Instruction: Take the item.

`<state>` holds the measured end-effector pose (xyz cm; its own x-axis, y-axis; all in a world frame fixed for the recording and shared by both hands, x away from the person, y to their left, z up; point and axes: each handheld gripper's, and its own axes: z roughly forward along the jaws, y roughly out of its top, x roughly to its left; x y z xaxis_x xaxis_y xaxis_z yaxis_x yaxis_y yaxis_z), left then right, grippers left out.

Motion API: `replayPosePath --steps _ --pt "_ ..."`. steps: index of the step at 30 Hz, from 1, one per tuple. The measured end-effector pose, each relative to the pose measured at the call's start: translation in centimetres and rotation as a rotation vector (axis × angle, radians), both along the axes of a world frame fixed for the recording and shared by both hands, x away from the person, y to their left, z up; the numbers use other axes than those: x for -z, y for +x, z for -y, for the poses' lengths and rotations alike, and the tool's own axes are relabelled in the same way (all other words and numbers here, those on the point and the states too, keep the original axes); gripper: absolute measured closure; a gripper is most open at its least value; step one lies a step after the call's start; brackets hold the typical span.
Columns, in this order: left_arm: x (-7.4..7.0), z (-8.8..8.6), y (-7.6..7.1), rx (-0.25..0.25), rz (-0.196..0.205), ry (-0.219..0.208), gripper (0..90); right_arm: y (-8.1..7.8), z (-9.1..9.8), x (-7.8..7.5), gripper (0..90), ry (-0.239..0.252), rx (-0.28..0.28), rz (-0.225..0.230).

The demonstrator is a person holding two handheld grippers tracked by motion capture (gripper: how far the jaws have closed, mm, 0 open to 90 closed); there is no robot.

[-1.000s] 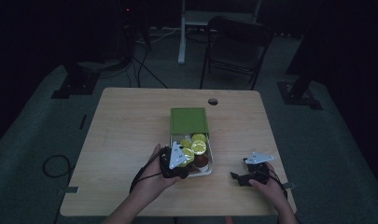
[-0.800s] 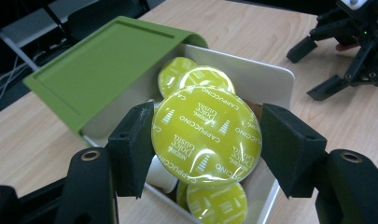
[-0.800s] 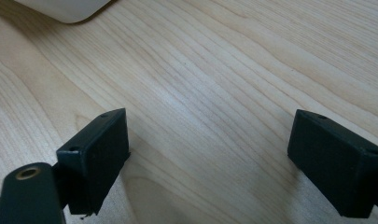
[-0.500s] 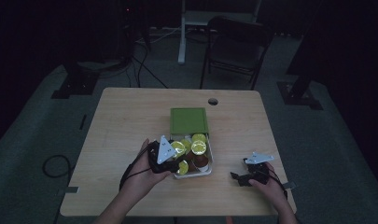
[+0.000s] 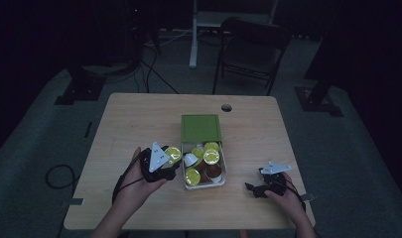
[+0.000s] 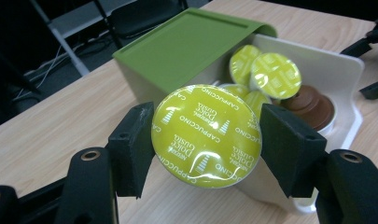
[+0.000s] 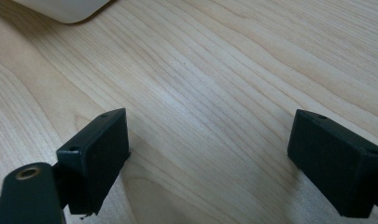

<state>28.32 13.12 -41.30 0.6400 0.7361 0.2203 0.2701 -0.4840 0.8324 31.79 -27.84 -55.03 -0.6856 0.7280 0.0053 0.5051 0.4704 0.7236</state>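
Glossy foil-lidded capsule (image 6: 206, 134), matt wooden table (image 5: 134, 124)

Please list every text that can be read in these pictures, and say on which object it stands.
"CAPPUCCINO": repeated around the lid of the yellow-green capsule held in the left gripper.
"NESCAFÉ Dolce Gusto": printed in the middle of that lid.
Capsules in the box: similar print, too small to read.
High view and right gripper view: no readable text.

The left tool (image 5: 171, 159) has lifted 1 yellow-green capsule (image 6: 206, 134) from the box (image 5: 223, 171).
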Motion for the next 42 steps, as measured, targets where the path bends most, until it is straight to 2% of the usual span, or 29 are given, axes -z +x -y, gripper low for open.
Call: replayPosePath --steps 9,16,22,34,42 --pt "0.9 -2.5 -0.3 -0.047 -0.008 0.001 38.3 0.0 0.0 0.0 12.2 0.000 0.001 0.000" --pt "1.9 -3.7 -0.6 -0.066 -0.024 0.002 38.3 0.0 0.0 0.0 12.2 0.000 0.001 0.000" --pt "3.3 -4.6 -1.0 -0.078 -0.048 -0.002 38.3 0.0 0.0 0.0 12.1 0.001 0.016 0.001" --pt "6.3 -6.1 -1.9 -0.074 -0.097 0.005 38.3 0.1 0.1 0.0 12.1 0.000 0.015 0.003" --pt "7.9 -7.2 -2.4 -0.089 -0.122 -0.004 38.3 0.1 0.1 0.0 12.1 0.000 0.014 0.003"
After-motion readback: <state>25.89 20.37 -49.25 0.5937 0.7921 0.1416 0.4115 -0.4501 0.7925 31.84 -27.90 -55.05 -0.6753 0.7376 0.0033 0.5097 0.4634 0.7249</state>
